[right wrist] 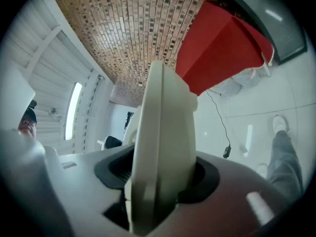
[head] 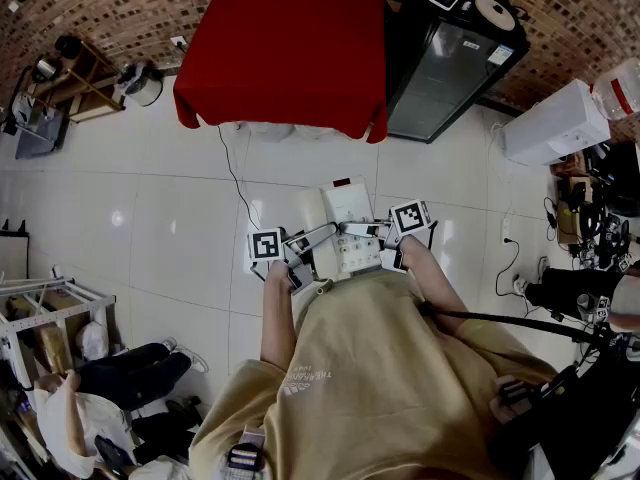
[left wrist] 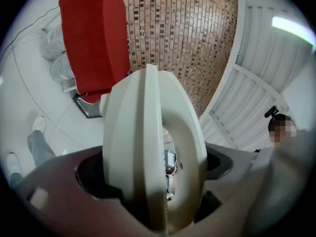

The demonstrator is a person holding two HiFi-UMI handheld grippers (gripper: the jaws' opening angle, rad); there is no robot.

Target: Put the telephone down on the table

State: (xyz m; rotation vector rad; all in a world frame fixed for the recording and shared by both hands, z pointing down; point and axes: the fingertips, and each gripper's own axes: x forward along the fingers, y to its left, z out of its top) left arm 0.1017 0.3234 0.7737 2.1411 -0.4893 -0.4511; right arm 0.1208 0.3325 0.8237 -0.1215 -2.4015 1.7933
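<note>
Cream telephone (head: pixel 345 230), clamped by left gripper (head: pixel 298 251) and right gripper (head: pixel 388 235), fills both gripper views, hiding jaw tips and part of red table (head: pixel 280 53).

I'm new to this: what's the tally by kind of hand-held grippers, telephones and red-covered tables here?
telephone: 1
grippers: 2, the left gripper and the right gripper, both clamped on the telephone
red-covered table: 1
Total: 4

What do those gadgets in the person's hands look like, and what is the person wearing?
The left gripper and right gripper are grey with rounded jaws; each carries a white cube printed with black square markers. The person wears a tan shirt with white lettering.
</note>
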